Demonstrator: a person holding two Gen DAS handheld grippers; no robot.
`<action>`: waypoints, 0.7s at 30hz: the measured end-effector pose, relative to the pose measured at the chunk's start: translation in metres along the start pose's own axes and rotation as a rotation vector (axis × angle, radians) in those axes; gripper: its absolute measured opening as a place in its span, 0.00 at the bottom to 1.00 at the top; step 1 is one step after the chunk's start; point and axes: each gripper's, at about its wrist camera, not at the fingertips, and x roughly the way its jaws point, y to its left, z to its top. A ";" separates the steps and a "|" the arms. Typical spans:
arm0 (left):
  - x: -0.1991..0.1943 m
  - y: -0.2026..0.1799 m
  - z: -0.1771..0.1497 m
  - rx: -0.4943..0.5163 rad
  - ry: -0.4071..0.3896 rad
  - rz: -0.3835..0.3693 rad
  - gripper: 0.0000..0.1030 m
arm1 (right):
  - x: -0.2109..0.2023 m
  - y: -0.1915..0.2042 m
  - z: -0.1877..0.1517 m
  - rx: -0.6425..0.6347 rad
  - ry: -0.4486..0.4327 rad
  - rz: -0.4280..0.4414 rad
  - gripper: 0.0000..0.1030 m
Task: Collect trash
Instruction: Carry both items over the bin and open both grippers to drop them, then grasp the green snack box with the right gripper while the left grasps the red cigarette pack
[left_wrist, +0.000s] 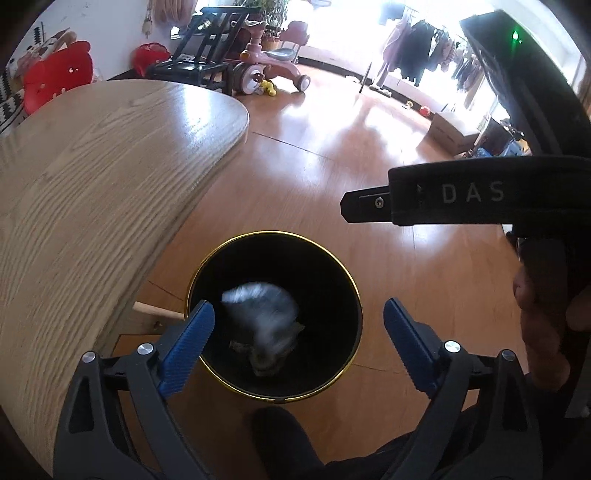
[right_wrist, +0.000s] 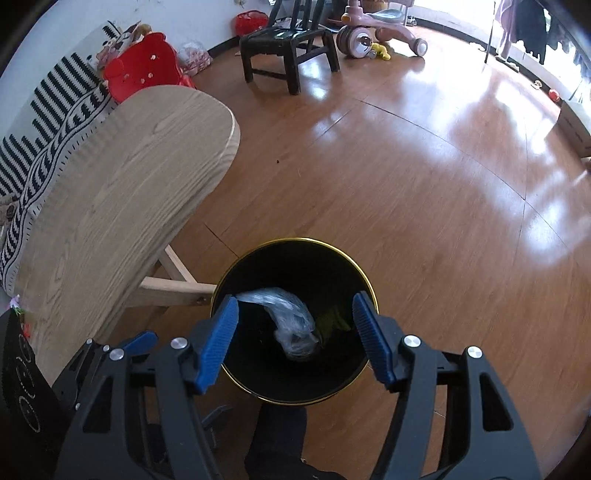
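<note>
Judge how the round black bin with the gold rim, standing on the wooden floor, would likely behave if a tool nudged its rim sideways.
The bin looks tall for its base, so a push at the rim might tip it. It holds only a crumpled clear plastic bag and small scraps, so it is probably light. The floor is glossy, so it could slide instead.

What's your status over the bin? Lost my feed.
Left gripper open, empty. Right gripper open, empty. Clear plastic trash blurred inside black bin, apparently falling. Table beside bin, nothing in the way.
</note>
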 end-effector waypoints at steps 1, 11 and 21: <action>-0.005 0.000 0.001 -0.006 -0.003 -0.004 0.88 | -0.003 0.002 0.000 -0.003 -0.012 0.003 0.62; -0.172 0.065 -0.030 -0.105 -0.219 0.239 0.94 | -0.062 0.134 -0.003 -0.246 -0.272 0.126 0.79; -0.361 0.224 -0.187 -0.523 -0.330 0.640 0.94 | -0.065 0.372 -0.073 -0.597 -0.135 0.525 0.80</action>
